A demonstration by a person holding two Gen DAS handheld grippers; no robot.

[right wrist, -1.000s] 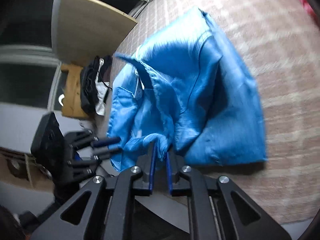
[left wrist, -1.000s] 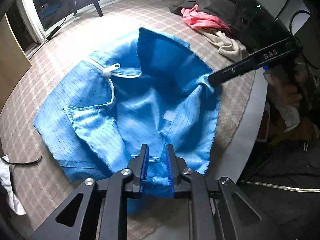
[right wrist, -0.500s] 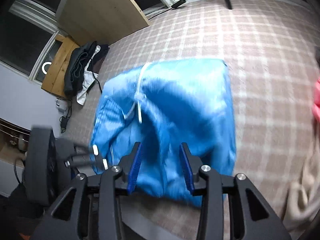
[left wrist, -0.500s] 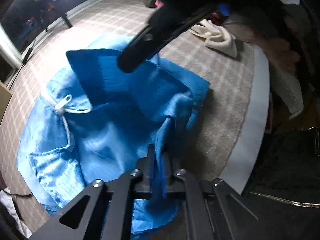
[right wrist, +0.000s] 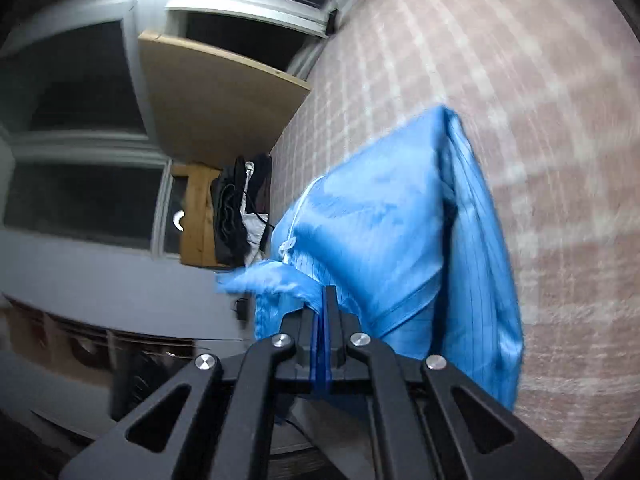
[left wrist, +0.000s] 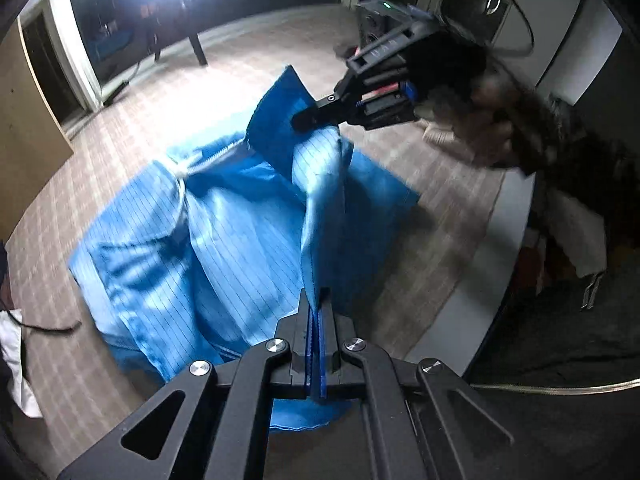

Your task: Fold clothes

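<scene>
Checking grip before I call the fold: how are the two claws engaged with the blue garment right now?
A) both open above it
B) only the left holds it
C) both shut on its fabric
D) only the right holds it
C: the left claw pinches a raised ridge of the blue garment, and the right claw is clamped on another edge of it.

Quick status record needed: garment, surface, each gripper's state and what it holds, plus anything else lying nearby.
garment: blue jacket with white zipper, partly folded, one edge lifted
surface: checked cloth-covered table
left gripper: shut on the jacket's near edge
right gripper: shut on a jacket fold, raised above the table
nearby: dark clothes piled on a wooden stand past the table's end
fold status: not yet finished
</scene>
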